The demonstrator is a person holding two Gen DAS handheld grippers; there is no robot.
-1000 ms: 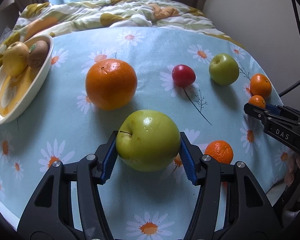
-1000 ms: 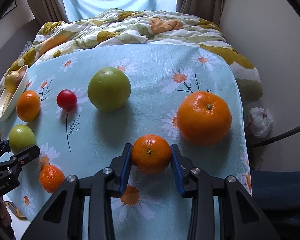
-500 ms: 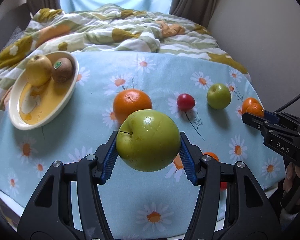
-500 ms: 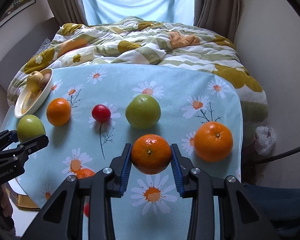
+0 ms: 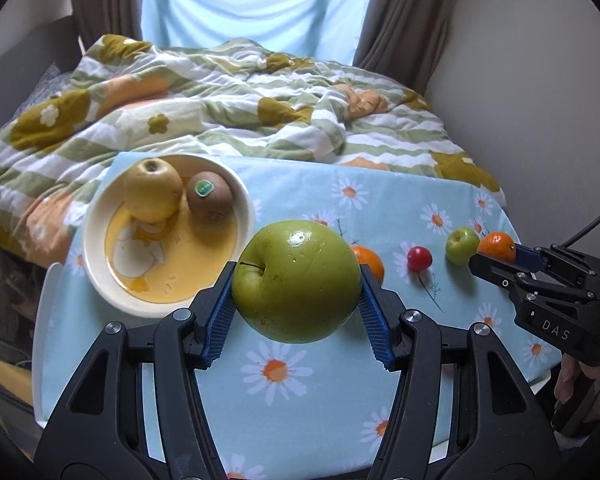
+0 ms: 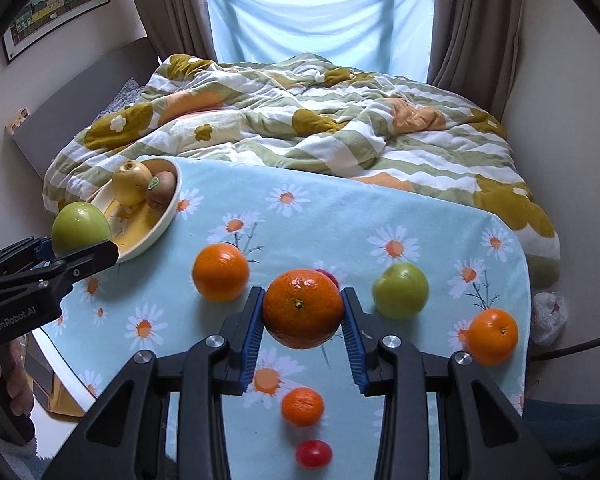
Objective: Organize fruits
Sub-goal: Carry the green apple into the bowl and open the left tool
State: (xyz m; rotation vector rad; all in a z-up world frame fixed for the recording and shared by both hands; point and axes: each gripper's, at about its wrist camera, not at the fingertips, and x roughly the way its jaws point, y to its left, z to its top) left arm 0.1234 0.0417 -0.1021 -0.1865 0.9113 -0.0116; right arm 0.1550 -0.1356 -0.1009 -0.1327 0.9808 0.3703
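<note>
My left gripper is shut on a big green apple, held in the air just right of the cream bowl. A yellow apple and a kiwi lie in that bowl. My right gripper is shut on a mandarin lifted over the daisy tablecloth. On the cloth below lie an orange, a smaller green apple, a second orange, a small mandarin and a red fruit. Another red fruit is mostly hidden behind the held mandarin.
A bed with a rumpled flowered quilt lies right behind the table, under a curtained window. A wall closes the right side, with a white plastic bag on the floor beside it. The table's near edge runs below both grippers.
Both grippers have risen and pulled back with their fruit still held. The table has dropped away below them, and the bowl has come fully into the left wrist view.
</note>
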